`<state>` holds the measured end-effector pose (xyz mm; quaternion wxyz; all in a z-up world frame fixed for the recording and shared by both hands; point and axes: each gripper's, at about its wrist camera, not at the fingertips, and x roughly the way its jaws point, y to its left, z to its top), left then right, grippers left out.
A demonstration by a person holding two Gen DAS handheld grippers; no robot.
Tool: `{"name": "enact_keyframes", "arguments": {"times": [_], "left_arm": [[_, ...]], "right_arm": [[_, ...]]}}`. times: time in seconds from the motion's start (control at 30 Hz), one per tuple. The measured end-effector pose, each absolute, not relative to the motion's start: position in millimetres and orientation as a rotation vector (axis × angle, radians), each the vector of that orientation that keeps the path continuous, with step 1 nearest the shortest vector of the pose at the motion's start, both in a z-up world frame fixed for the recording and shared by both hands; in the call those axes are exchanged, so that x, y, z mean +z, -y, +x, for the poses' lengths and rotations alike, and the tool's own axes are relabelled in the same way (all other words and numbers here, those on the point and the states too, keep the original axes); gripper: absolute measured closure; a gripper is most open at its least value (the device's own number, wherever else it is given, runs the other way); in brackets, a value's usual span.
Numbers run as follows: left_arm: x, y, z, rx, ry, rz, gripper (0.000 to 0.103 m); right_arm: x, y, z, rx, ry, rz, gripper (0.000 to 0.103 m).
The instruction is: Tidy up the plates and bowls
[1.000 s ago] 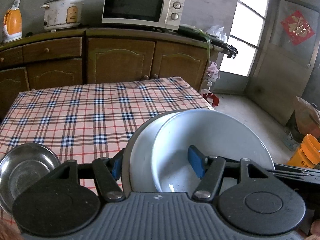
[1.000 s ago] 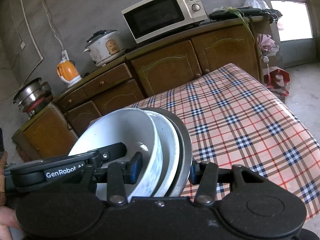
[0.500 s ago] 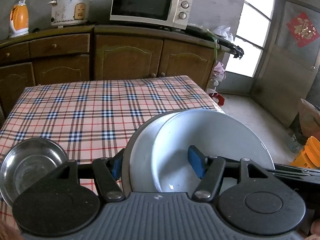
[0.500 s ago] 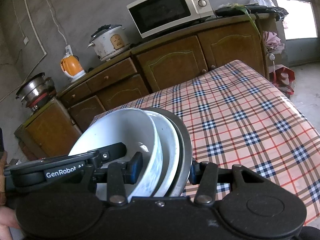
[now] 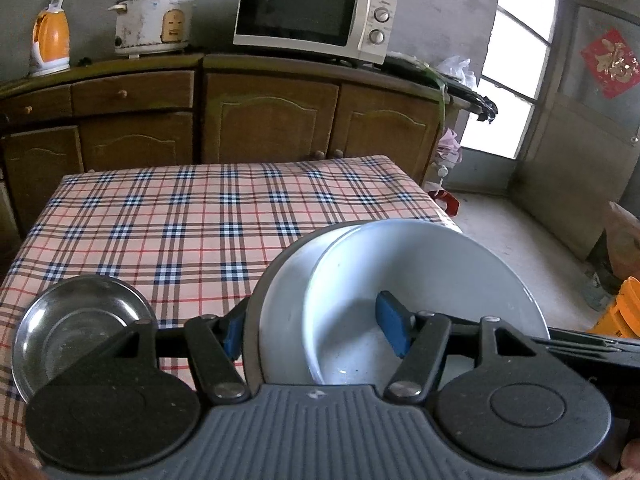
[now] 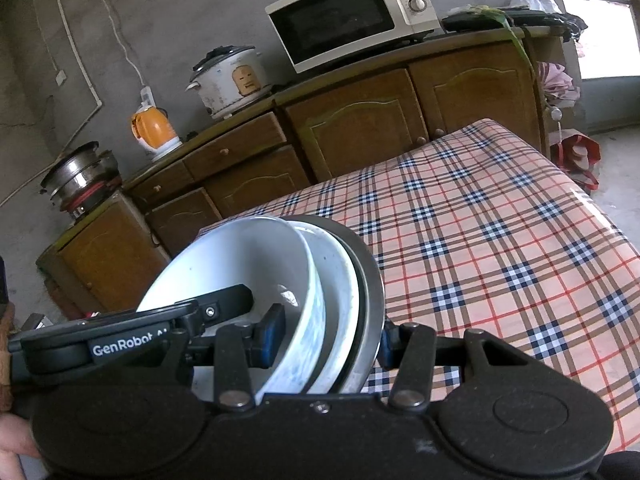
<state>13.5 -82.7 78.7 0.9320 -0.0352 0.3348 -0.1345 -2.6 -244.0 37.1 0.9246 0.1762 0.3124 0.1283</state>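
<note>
The plaid-covered surface (image 5: 224, 216) is being shown almost bare, with the wooden cabinets (image 5: 272, 116) behind it carrying a microwave (image 5: 312, 14), a rice cooker (image 5: 154, 22) and an orange kettle (image 5: 50, 42). Above the near right part of the surface a nested stack of dishes is being held edge-on between the two tools: a steel plate (image 6: 366, 280) on the outside, a white plate (image 6: 340, 292) inside it, and a white bowl (image 5: 420, 280) innermost. The stack is being carried tilted, nearly on edge, and whether it is touching the cloth cannot be told. The left tool (image 5: 316, 334) is being pinched across the stack's rim, one blue pad (image 5: 394, 328) pressing inside the bowl and the other against the steel plate's back. The right tool (image 6: 326, 336) is being clamped over the same stack from the opposite side, one pad inside the bowl and one behind the steel plate. A small steel bowl (image 5: 76, 324) is being left on its own at the near left part of the surface, well apart from the stack. Judging by this, the gathering appears largely done, since three pieces are already being held nested together; what seems to be remaining is the setting down of the stack flat and the adding of the small steel bowl to it. No other loose plates or bowls are being shown in either view.
</note>
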Motion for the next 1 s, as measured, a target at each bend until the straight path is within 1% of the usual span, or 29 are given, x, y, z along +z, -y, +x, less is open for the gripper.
{"name": "enact_keyframes", "arguments": {"times": [1.0], "left_arm": [[84.3, 46.6, 5.2, -0.200, -0.676, -0.088, 0.037]], "right_arm": [[39.8, 204.9, 5.6, 0.342, -0.651, 0.337, 0.047]]}}
